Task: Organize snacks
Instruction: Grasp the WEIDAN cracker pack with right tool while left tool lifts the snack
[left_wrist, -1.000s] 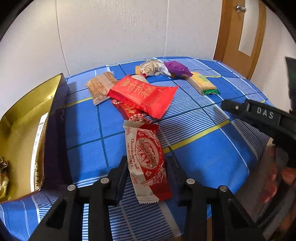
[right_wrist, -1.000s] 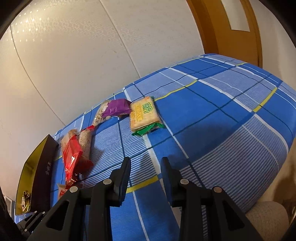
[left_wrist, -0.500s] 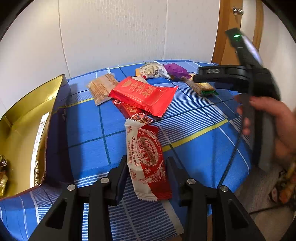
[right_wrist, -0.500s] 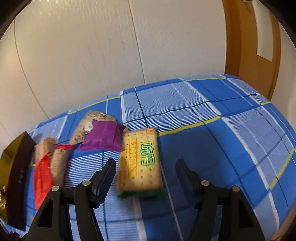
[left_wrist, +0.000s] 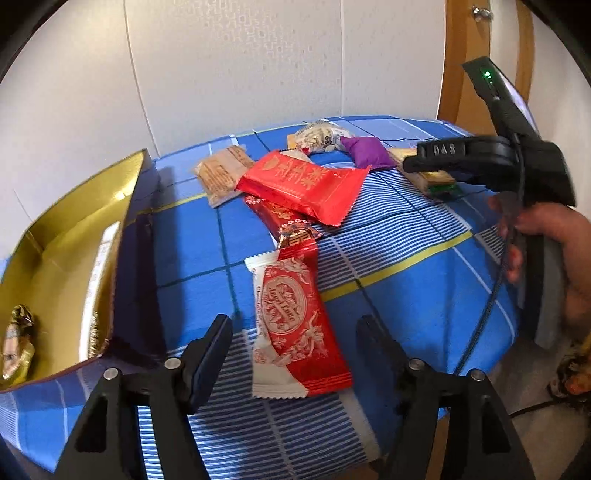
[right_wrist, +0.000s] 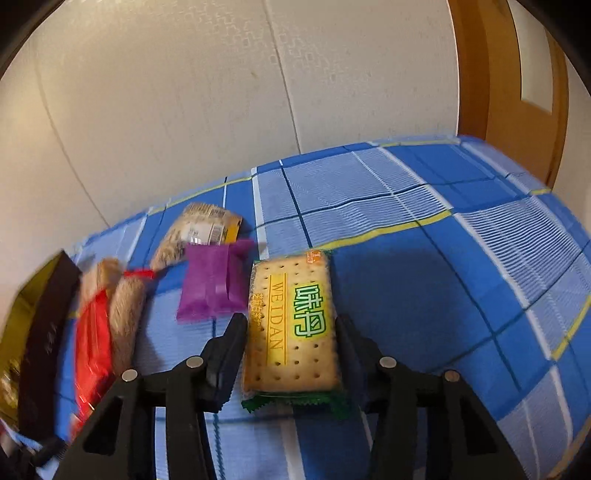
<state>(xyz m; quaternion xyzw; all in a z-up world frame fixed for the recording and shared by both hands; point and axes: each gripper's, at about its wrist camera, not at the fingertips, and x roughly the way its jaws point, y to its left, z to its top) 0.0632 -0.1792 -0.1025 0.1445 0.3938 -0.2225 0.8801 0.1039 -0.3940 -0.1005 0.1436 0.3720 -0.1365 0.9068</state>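
Progress of the sorting at this moment. The gold-lined box (left_wrist: 70, 236) stood open at the left edge of the bench (left_wrist: 406, 302) and, as far as could be seen, held only one foil-wrapped sweet (left_wrist: 16, 343); most of the work therefore appeared to remain. On the checked cloth lay the red-and-white chocolate packet (left_wrist: 291, 317), a large red packet (left_wrist: 306, 184) resting on a smaller red one, a tan biscuit packet (left_wrist: 221, 173), a purple packet (right_wrist: 214, 284) and a pale wrapped snack (right_wrist: 199, 232) behind it.

The left tongs (left_wrist: 293, 332) had just been opening and stood apart, straddling the chocolate packet without pressing it.

The right tongs (right_wrist: 290, 343) had just been closing about the yellow cracker packet (right_wrist: 295, 325), their pads at or very near its long sides; the packet still lay on the bench, and a firm grip could not be confirmed. Judged next: lifting it toward the box.
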